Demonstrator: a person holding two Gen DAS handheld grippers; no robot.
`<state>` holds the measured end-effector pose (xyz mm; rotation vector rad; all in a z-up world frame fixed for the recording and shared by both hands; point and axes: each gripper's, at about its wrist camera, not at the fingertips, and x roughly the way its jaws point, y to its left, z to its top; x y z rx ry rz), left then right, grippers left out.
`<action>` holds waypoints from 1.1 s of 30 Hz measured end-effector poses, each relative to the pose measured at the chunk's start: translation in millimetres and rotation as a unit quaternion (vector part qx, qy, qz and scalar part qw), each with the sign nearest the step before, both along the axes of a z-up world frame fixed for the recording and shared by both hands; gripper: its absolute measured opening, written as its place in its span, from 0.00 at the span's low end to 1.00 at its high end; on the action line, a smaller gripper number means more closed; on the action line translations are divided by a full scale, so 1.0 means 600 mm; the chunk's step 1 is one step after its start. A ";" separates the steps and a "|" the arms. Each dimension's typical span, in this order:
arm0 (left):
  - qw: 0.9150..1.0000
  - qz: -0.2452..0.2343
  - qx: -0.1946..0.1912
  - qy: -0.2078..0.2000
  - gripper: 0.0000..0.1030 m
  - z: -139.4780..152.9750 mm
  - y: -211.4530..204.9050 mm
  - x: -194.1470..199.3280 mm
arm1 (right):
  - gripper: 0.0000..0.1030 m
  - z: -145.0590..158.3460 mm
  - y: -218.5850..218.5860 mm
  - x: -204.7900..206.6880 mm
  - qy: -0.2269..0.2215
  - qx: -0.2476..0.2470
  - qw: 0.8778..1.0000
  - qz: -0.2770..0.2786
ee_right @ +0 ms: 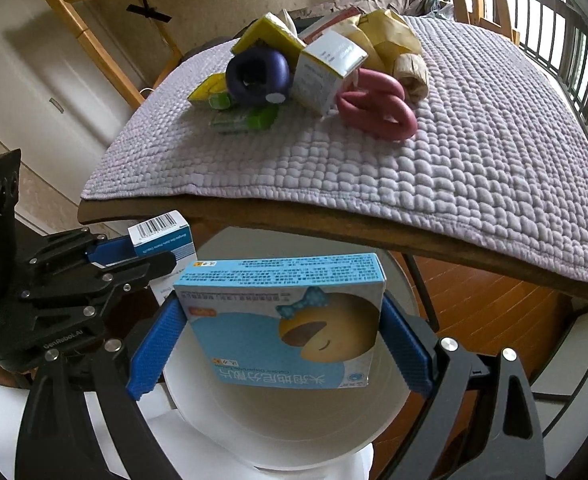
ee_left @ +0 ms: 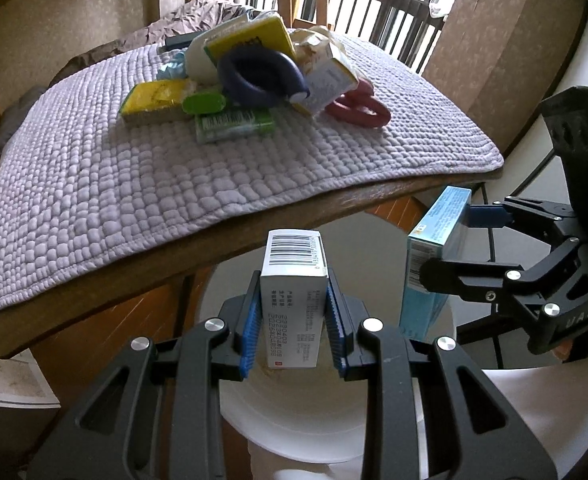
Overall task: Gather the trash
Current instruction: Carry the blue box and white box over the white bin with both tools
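My left gripper (ee_left: 294, 320) is shut on a narrow white medicine box (ee_left: 291, 300) with a barcode on its top, held upright above the white round bin (ee_left: 294, 436). My right gripper (ee_right: 281, 332) is shut on a wide light-blue medicine box (ee_right: 281, 320) with a cartoon face, also over the white bin (ee_right: 277, 432). In the left wrist view the blue box (ee_left: 434, 264) and the right gripper (ee_left: 466, 248) hang at the right. The right wrist view has the white box (ee_right: 161, 236) and the left gripper (ee_right: 149, 252) at its left. Both boxes are below the table edge.
A wooden table (ee_left: 253, 236) under a quilted lilac mat (ee_left: 133, 184) carries a pile: a navy ring (ee_left: 259, 80), a pink ring (ee_left: 358, 110), a green pack (ee_left: 233, 124), yellow packs (ee_left: 153, 100), a white carton (ee_right: 326, 76), crumpled paper (ee_right: 386, 40). Railings stand behind.
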<state>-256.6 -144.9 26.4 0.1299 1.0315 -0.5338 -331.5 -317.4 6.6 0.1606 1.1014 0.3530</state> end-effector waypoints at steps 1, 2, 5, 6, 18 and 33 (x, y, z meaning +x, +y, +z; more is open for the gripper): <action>1.000 0.000 0.001 0.001 0.31 -0.002 0.000 0.000 | 0.89 -0.003 0.001 0.000 0.001 0.000 1.000 0.000; 1.000 0.001 0.002 0.002 0.31 -0.004 0.000 0.001 | 0.89 -0.005 0.003 0.003 0.002 0.000 1.000 0.000; 1.000 0.001 0.006 0.004 0.31 -0.008 -0.002 0.004 | 0.89 -0.015 0.004 0.003 0.007 0.001 1.000 -0.001; 1.000 0.001 0.007 0.004 0.31 -0.009 -0.002 0.004 | 0.89 -0.020 0.006 0.003 0.009 0.001 1.000 -0.002; 1.000 0.001 0.018 0.014 0.31 -0.030 -0.003 0.008 | 0.89 -0.056 0.022 0.010 0.024 0.001 1.000 -0.005; 0.999 0.003 0.030 0.028 0.31 -0.055 -0.003 0.020 | 0.88 -0.095 0.037 0.016 0.047 0.003 0.999 -0.009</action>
